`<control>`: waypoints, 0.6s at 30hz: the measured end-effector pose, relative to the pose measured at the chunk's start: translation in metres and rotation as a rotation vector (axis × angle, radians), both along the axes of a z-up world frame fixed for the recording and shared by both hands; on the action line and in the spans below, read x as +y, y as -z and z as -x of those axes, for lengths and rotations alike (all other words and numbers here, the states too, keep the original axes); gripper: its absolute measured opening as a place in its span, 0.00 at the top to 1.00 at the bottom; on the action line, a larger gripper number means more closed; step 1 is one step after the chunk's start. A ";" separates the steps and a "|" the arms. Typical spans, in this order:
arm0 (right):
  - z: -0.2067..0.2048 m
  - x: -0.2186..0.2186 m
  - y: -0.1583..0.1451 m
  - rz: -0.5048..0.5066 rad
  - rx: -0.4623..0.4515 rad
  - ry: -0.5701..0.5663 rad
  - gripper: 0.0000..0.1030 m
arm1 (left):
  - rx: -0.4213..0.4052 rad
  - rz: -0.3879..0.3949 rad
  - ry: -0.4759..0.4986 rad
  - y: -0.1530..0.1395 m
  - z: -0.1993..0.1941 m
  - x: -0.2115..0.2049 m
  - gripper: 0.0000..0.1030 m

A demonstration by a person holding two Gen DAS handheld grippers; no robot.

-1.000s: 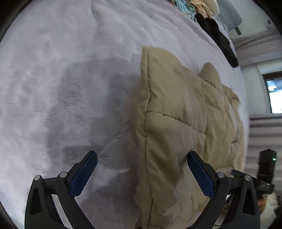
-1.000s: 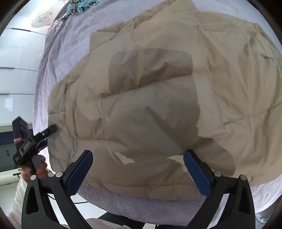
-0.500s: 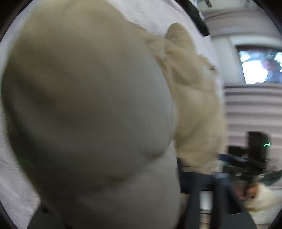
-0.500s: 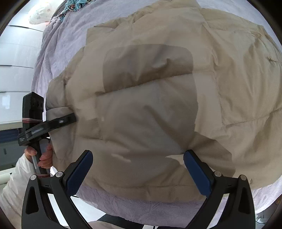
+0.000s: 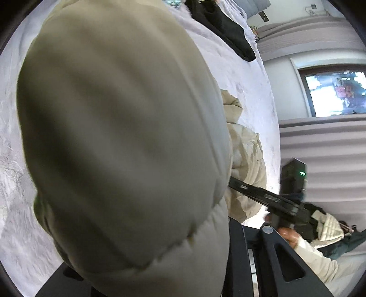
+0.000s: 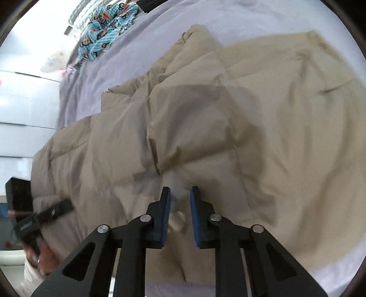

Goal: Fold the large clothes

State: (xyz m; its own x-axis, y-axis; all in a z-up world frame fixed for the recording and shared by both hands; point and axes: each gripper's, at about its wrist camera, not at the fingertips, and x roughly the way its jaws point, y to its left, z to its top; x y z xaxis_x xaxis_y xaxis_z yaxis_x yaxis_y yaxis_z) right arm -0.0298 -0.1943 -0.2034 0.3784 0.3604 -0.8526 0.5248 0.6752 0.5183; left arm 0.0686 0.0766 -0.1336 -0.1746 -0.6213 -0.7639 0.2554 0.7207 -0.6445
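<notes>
A large beige quilted coat (image 6: 251, 118) lies spread on a lilac bed (image 6: 205, 20). My right gripper (image 6: 180, 196) is shut on a fold of the coat near its front hem, blue pads pinching the fabric. In the left wrist view a bulging part of the coat (image 5: 119, 141) fills most of the frame and hides my left gripper's fingertips; only its black frame (image 5: 258, 255) shows. From the right wrist view the left gripper (image 6: 55, 211) sits at the coat's left edge with its jaws in the fabric. The right gripper also shows in the left wrist view (image 5: 251, 190).
A black garment (image 5: 224, 34) and a blue monkey-print garment (image 6: 103, 27) lie at the far end of the bed. A window (image 5: 334, 91) and grey wall panels are beyond the bed's right side. The bed's near edge (image 6: 331, 271) runs below the coat.
My right gripper went from wide open to shut on a coat fold. My left gripper moved into the coat's left edge; the coat now bulges up before its camera.
</notes>
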 end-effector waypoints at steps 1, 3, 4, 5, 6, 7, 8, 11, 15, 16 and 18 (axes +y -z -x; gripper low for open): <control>-0.004 -0.001 0.006 0.005 -0.006 -0.009 0.85 | -0.006 -0.007 0.005 -0.008 0.003 -0.006 0.75; -0.010 0.000 0.017 -0.006 -0.017 -0.029 0.85 | -0.019 -0.020 0.022 -0.027 0.008 -0.029 0.75; -0.014 -0.001 0.025 -0.017 -0.023 -0.038 0.85 | -0.024 -0.030 0.035 -0.037 0.012 -0.044 0.75; -0.016 -0.003 0.030 -0.029 -0.029 -0.042 0.86 | -0.031 -0.038 0.046 -0.045 0.015 -0.053 0.75; -0.017 -0.008 0.036 -0.047 -0.038 -0.043 0.86 | -0.037 -0.049 0.056 -0.051 0.018 -0.067 0.75; -0.017 -0.009 0.041 -0.067 -0.044 -0.037 0.88 | -0.042 -0.060 0.068 -0.059 0.018 -0.077 0.75; -0.017 -0.011 0.046 -0.083 -0.047 -0.030 0.89 | -0.050 -0.079 0.084 -0.066 0.023 -0.098 0.75; -0.014 -0.022 0.060 -0.150 -0.068 -0.016 0.91 | -0.073 -0.132 0.121 -0.072 0.030 -0.146 0.74; -0.009 -0.033 0.075 -0.227 -0.076 0.013 0.99 | -0.110 -0.221 0.172 -0.075 0.041 -0.197 0.74; -0.007 -0.037 0.076 -0.249 -0.075 0.019 0.99 | -0.123 -0.239 0.190 -0.076 0.043 -0.211 0.74; 0.001 -0.047 0.073 -0.278 -0.070 0.037 0.99 | -0.131 -0.249 0.228 -0.077 0.045 -0.225 0.73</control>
